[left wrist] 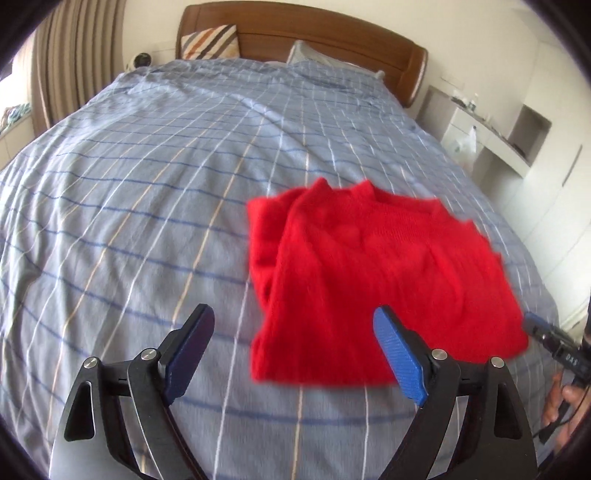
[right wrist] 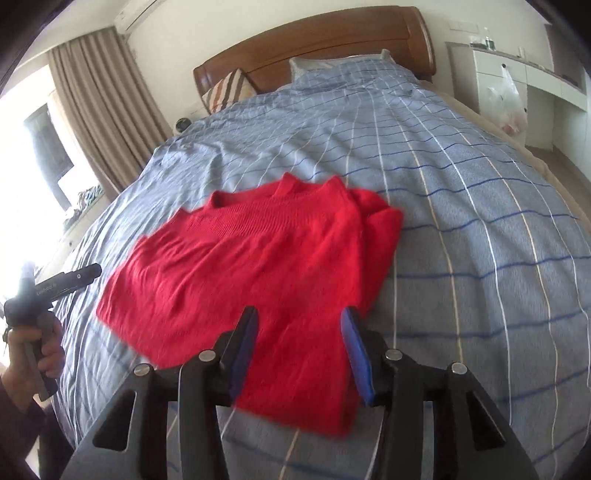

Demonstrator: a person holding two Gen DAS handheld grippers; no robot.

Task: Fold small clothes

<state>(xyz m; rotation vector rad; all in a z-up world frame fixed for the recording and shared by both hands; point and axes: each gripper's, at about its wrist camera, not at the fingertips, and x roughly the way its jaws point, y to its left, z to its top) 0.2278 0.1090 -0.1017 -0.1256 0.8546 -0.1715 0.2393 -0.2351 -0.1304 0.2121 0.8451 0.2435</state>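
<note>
A red knitted sweater (left wrist: 373,280) lies partly folded on the blue checked bedspread (left wrist: 147,206), collar toward the headboard. It also shows in the right wrist view (right wrist: 258,266). My left gripper (left wrist: 293,321) is open and empty, hovering above the sweater's near left corner. My right gripper (right wrist: 299,325) is open and empty above the sweater's near hem. Each gripper shows at the edge of the other's view: the right one (left wrist: 546,332), the left one (right wrist: 74,275) with the hand on its handle.
The bed has a wooden headboard (left wrist: 303,33) with a striped cushion (left wrist: 210,42) and a pillow (left wrist: 314,53). White shelves and cupboards (left wrist: 509,140) stand right of the bed. Curtains (right wrist: 107,110) and a bright window are on the left.
</note>
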